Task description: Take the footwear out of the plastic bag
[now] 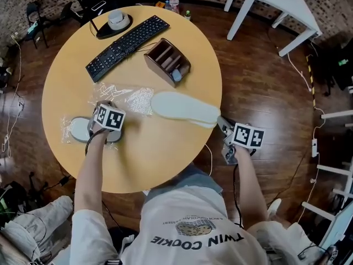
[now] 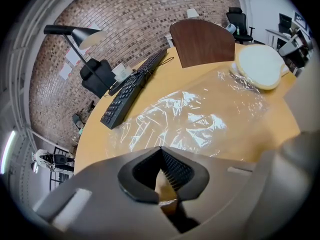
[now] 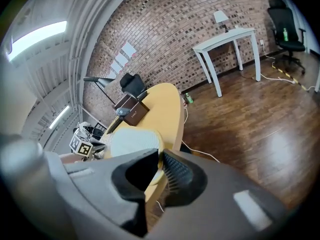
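Note:
A white slipper (image 1: 185, 108) lies across the round table's right edge, its heel end sticking out past the rim. My right gripper (image 1: 219, 123) is shut on that end; in the right gripper view the slipper's edge (image 3: 132, 141) sits pinched between the pads of the right gripper (image 3: 160, 160). The crumpled clear plastic bag (image 1: 132, 98) lies left of the slipper. My left gripper (image 1: 105, 106) rests on its near end, jaws closed on the film, with the bag (image 2: 190, 116) spread ahead of the left gripper (image 2: 161, 154). A second pale slipper (image 1: 81, 128) lies under plastic beside it.
A black keyboard (image 1: 127, 46), a wooden desk organizer (image 1: 168, 62) and a black lamp base (image 1: 113, 24) stand at the table's far side. The table edge (image 1: 218, 87) drops to a wooden floor with cables. A white table (image 1: 276, 4) stands beyond.

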The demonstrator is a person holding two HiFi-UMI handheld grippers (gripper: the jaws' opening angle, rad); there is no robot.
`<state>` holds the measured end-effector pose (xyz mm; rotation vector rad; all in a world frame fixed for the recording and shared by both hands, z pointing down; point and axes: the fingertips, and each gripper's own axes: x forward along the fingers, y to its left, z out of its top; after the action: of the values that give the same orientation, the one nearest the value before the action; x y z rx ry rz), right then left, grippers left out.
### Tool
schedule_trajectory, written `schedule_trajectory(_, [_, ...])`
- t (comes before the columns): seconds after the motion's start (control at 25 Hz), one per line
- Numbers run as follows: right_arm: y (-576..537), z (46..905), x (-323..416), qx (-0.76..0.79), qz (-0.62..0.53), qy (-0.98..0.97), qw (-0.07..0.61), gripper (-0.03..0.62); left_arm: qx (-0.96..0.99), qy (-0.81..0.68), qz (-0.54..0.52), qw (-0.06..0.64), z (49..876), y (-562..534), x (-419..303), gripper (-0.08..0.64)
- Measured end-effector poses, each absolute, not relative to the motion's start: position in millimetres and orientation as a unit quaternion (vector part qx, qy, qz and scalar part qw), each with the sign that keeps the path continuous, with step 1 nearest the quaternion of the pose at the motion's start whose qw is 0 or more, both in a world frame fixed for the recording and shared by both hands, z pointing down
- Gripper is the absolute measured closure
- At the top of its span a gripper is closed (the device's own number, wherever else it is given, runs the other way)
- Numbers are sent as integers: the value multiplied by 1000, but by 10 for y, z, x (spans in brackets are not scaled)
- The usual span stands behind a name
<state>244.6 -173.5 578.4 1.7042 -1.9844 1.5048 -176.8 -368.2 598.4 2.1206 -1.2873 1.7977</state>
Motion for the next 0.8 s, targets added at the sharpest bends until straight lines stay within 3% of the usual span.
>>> schedule_trajectory(0.28, [-1739,5723,2454,586,458,-663,87,547,715,-447,537,13,5667,-3667,-1634,555])
schedule_trajectory(0.48, [-1684,5668,2422,596,435,-666,113,483,753,-450,479,7,5324,-3494,-1356,555])
schedule_trajectory(0.8, [-1448,5350,2245,614,396,-675,103,482,804,-442,396,16,4978,-2931,-1091,555])
